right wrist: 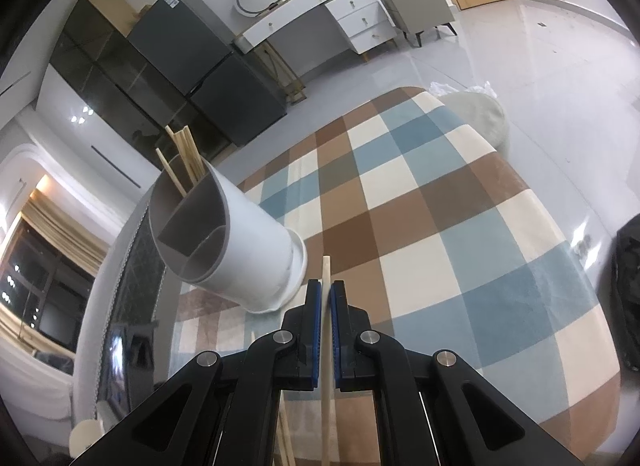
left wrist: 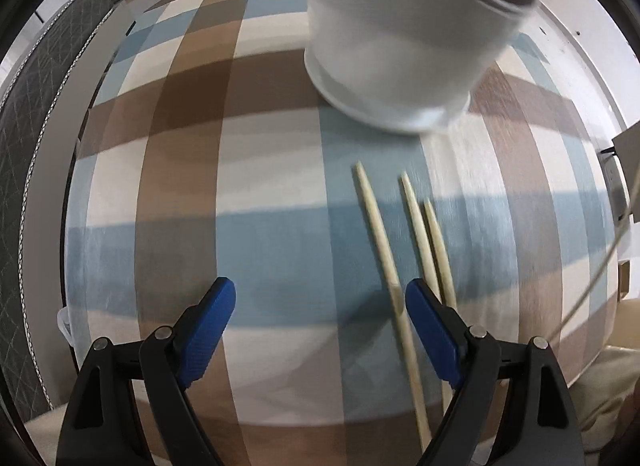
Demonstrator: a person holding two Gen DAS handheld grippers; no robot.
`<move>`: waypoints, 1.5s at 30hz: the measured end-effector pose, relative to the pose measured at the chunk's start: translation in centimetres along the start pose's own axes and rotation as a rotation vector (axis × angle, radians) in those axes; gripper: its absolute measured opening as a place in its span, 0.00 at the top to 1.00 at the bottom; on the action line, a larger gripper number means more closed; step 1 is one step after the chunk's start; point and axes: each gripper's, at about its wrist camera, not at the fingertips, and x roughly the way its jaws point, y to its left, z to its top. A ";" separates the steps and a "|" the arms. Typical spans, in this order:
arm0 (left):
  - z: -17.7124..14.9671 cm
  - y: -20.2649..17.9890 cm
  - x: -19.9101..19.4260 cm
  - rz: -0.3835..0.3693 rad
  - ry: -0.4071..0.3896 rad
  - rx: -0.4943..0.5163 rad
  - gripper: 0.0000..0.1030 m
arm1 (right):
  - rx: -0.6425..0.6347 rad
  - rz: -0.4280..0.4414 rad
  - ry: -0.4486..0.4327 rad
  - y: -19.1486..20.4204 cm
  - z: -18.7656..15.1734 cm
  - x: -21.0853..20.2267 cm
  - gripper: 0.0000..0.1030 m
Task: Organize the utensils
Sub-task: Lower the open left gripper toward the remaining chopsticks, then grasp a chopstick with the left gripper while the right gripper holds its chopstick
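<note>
In the left wrist view, the left tool (left wrist: 320,298) sits at the bottom of the frame with its blue pads spread wide and nothing between them. Three pale chopsticks (left wrist: 378,225) lie on the checked tablecloth (left wrist: 180,153) right of centre, tips pointing up the frame; the leftmost runs down just inside the right pad, and the other two pass behind that pad. Above them, in the upper centre, stands the white utensil holder (left wrist: 392,49), blurred, its base resting on the cloth.

In the right wrist view, the right tool (right wrist: 326,294) at the bottom centre is clamped on a single chopstick (right wrist: 326,278), whose squared end sticks up just past the pads while the rest runs down out of the frame. Left of centre, the utensil holder (right wrist: 240,242) shows grey inner dividers, and several chopsticks (right wrist: 186,161) stand in its far compartment, at upper left. The tabletop's checked cloth (right wrist: 440,225) fills the right half.
</note>
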 end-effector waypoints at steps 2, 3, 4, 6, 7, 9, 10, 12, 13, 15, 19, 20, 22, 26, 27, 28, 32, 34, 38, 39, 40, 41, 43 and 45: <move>1.0 0.0 0.2 0.018 -0.001 0.005 0.19 | 0.005 0.004 -0.002 0.0 0.1 0.0 0.96; 1.6 0.2 0.4 0.034 -0.004 -0.001 0.19 | 0.009 0.005 -0.003 0.0 0.2 0.1 0.96; 2.1 0.3 0.5 0.042 -0.001 -0.008 0.19 | 0.011 0.007 -0.003 -0.1 0.3 0.1 0.96; 3.1 0.9 1.1 0.024 0.018 -0.036 0.23 | 0.015 0.010 -0.004 -0.1 0.4 0.3 0.96; 3.4 1.1 1.1 0.011 0.020 -0.049 0.24 | 0.016 0.011 -0.004 0.0 0.5 0.4 0.96; 4.0 1.3 1.2 0.016 0.019 -0.056 0.26 | 0.013 0.014 -0.005 0.2 0.6 0.6 0.96; 4.3 1.3 1.2 0.015 0.016 -0.055 0.29 | 0.009 0.015 -0.005 0.3 0.7 0.7 0.96; 4.9 1.1 1.1 0.014 0.008 -0.052 0.38 | 0.002 0.018 -0.004 0.6 0.8 0.9 0.96; 5.2 1.0 0.9 0.013 0.001 -0.050 0.48 | -0.004 0.020 -0.003 0.9 0.8 1.1 0.96; 5.8 0.4 0.8 0.008 -0.007 -0.042 0.69 | -0.011 0.024 -0.004 1.2 0.9 1.2 0.96; 6.2 -0.4 1.0 -0.107 -0.007 -0.034 0.99 | -0.032 0.034 -0.012 1.8 1.0 1.3 0.96; 6.2 -0.2 1.0 -0.131 -0.011 -0.044 1.00 | -0.035 0.037 -0.014 2.0 1.0 1.2 0.96; 6.1 0.5 0.8 -0.159 -0.026 -0.063 1.00 | -0.055 0.043 -0.024 2.4 0.9 1.0 0.96; 5.0 2.7 -1.9 -0.192 -0.116 -0.095 1.00 | -0.122 0.035 -0.046 3.6 0.3 0.3 0.96; 4.7 3.1 -2.6 -0.195 -0.137 -0.099 1.00 | -0.134 0.037 -0.051 3.9 0.0 0.0 0.96; 4.3 3.5 -3.6 -0.206 -0.166 -0.101 1.00 | -0.144 0.037 -0.056 4.2 -0.2 -0.2 0.96; 1.9 4.1 -7.5 -0.208 -0.294 -0.081 1.00 | -0.186 0.031 -0.103 5.2 -1.0 -1.5 0.96; 0.4 2.5 -8.6 -0.226 -0.336 -0.071 1.00 | -0.215 0.040 -0.131 5.9 -1.4 -2.4 0.96; -0.6 2.0 -7.7 -0.239 -0.281 -0.095 1.00 | -0.229 0.040 -0.157 6.4 -2.3 -3.8 0.96; -0.4 1.9 -7.1 -0.237 -0.242 -0.104 1.00 | -0.223 0.038 -0.157 6.4 -2.5 -3.9 0.96; -0.2 2.0 -6.3 -0.235 -0.197 -0.118 1.00 | -0.216 0.036 -0.159 6.4 -2.7 -4.2 0.96; 0.1 2.1 -5.8 -0.226 -0.168 -0.127 0.93 | -0.213 0.037 -0.159 6.3 -2.8 -4.3 0.96; -0.3 1.6 -5.0 -0.213 -0.128 -0.139 0.61 | -0.214 0.037 -0.165 6.4 -2.8 -4.6 0.96; -0.2 1.2 -4.6 -0.196 -0.132 -0.136 0.47 | -0.215 0.034 -0.170 6.3 -2.7 -4.6 0.96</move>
